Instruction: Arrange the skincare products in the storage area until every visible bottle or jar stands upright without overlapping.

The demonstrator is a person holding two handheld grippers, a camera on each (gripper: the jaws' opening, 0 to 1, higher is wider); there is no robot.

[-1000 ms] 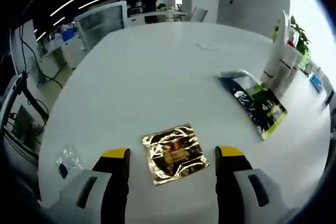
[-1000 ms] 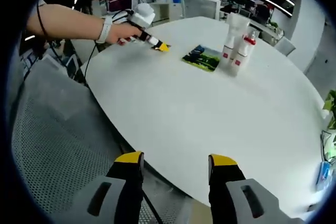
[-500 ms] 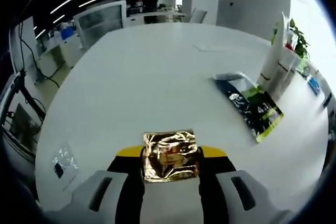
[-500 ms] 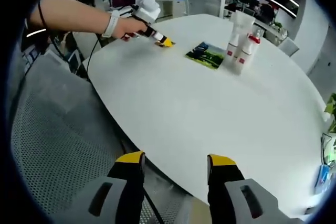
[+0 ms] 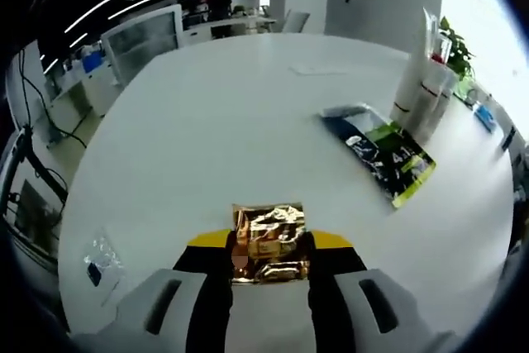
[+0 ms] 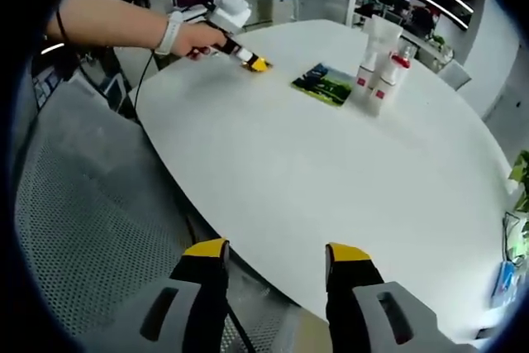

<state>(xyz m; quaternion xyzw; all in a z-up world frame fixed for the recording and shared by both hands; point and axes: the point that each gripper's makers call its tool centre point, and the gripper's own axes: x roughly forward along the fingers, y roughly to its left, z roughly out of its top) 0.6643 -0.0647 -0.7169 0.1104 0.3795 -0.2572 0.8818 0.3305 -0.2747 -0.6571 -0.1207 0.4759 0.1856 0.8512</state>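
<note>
— What's changing with the gold sachet?

— My left gripper is now closing on its crinkled foil; a second ago it lay free on the white table. So I'm judging a lift.

— And the right?

— My right gripper is hanging open, empty, at the near edge. Farther right, the glossy flat packet is lying beside the upright white bottles.
</note>
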